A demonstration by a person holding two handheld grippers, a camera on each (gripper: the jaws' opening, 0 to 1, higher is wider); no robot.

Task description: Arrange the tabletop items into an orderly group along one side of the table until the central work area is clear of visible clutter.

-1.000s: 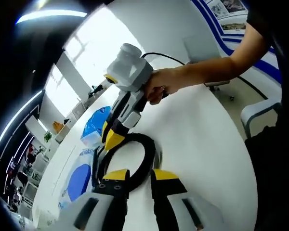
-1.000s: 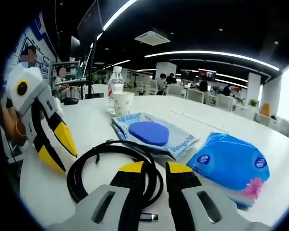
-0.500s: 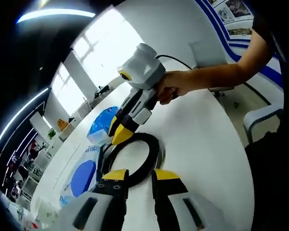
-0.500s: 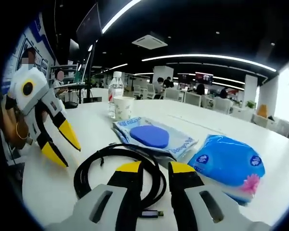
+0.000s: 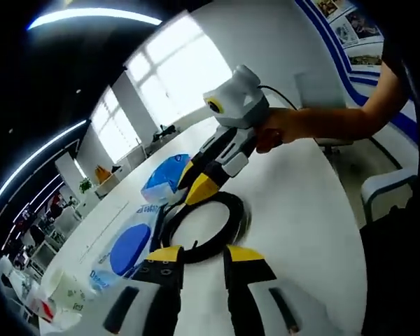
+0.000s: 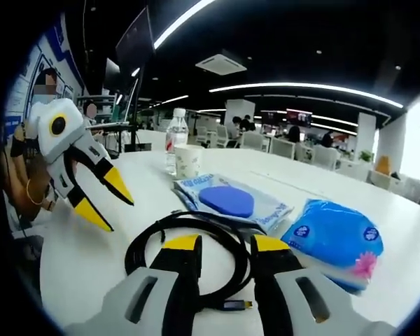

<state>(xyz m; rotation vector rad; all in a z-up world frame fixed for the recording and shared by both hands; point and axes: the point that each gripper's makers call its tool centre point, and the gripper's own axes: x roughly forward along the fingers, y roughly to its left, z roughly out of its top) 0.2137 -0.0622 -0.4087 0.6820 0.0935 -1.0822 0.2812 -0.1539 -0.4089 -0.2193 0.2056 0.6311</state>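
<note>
A black cable (image 6: 143, 241) lies coiled on the white table (image 6: 77, 259), its plug (image 6: 234, 304) near my right jaws. My right gripper (image 6: 224, 243) is open and low over the coil's near side, holding nothing. At the left hangs my left gripper (image 6: 110, 203), open, tips apart beside the coil. In the left gripper view my left gripper (image 5: 199, 253) stands open just short of the cable (image 5: 217, 234). My right gripper (image 5: 196, 185), held by a hand (image 5: 273, 129), points down at the coil's far side.
Beyond the cable lie a clear packet with a blue pad (image 6: 227, 201) (image 5: 129, 248) and a blue tissue pack (image 6: 332, 241) (image 5: 166, 178). A paper cup (image 6: 188, 161) (image 5: 66, 290) and a water bottle (image 6: 176, 140) stand further back. Bare table (image 5: 301, 210) stretches to the right.
Both cameras have shifted. In the right gripper view the left gripper has come closer to the coil. The cable, packet and tissue pack lie where they were.
</note>
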